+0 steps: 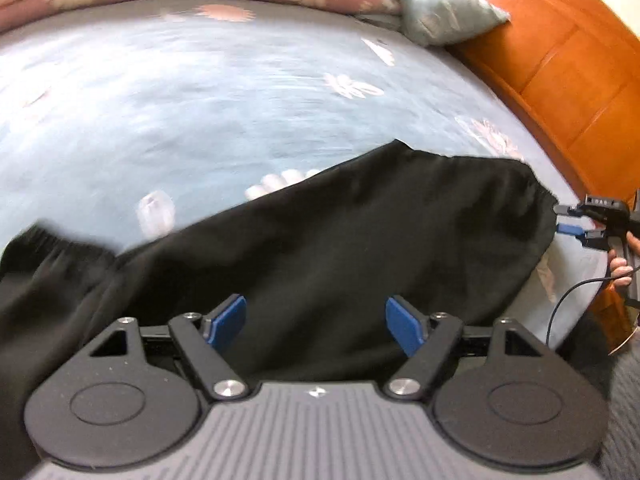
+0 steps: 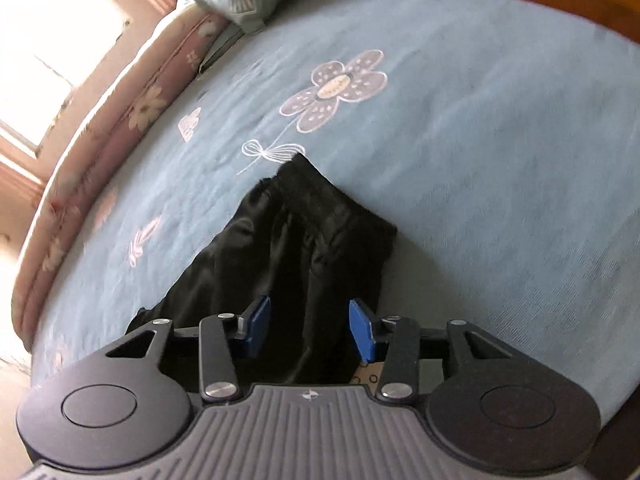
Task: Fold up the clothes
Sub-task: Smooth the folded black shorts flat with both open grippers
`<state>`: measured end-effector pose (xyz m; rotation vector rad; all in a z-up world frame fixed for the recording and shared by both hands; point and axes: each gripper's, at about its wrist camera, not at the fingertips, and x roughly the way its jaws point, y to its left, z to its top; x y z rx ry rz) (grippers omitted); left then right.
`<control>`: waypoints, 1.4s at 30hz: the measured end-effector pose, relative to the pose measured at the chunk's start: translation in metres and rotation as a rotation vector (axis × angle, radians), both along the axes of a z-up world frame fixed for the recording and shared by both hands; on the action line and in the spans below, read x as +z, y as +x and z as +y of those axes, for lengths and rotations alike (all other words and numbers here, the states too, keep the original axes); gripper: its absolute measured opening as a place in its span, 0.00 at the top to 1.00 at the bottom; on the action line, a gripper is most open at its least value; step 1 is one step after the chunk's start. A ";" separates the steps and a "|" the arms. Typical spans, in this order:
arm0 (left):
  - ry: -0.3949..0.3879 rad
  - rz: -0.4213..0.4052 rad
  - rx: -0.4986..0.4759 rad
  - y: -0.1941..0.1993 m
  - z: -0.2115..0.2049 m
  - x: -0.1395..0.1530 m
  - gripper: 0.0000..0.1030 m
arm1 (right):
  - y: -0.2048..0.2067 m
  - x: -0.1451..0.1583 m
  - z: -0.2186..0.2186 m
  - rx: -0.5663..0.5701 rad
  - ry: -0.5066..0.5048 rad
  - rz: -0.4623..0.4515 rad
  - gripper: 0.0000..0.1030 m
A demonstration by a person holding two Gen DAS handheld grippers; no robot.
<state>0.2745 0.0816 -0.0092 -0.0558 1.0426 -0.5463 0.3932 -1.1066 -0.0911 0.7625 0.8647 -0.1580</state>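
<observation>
Through my left wrist camera, my left gripper (image 1: 316, 326) stands wide open, its blue pads clear of everything, hovering over the black, loosely gathered fabric garment (image 1: 320, 248). That garment sprawls across the near part of the pale blue bed sheet with pink and white flower prints (image 1: 200, 100). At the far right my right gripper (image 1: 570, 220) meets the garment's gathered edge, a hand (image 1: 622, 270) behind it; whether it pinches the cloth I cannot tell. An orange wooden bed frame (image 1: 560, 72) runs along the right, with a pale blue pillow (image 1: 440, 12) at the far end.

Through my right wrist camera, my right gripper (image 2: 310, 330) is partly open, the black garment (image 2: 296, 240) lying between the blue pads (image 2: 362, 330) without visibly touching them.
</observation>
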 end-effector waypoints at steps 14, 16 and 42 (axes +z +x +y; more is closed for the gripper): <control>0.067 0.057 -0.038 0.017 -0.037 -0.029 0.25 | 0.003 0.005 -0.008 0.041 -0.181 0.043 0.79; 0.079 0.075 -0.038 0.014 -0.033 -0.035 0.25 | -0.001 0.021 0.003 0.066 -0.258 0.026 0.75; -0.046 0.194 0.241 -0.039 0.052 -0.039 0.21 | 0.071 0.007 0.318 1.176 -0.186 -0.029 0.39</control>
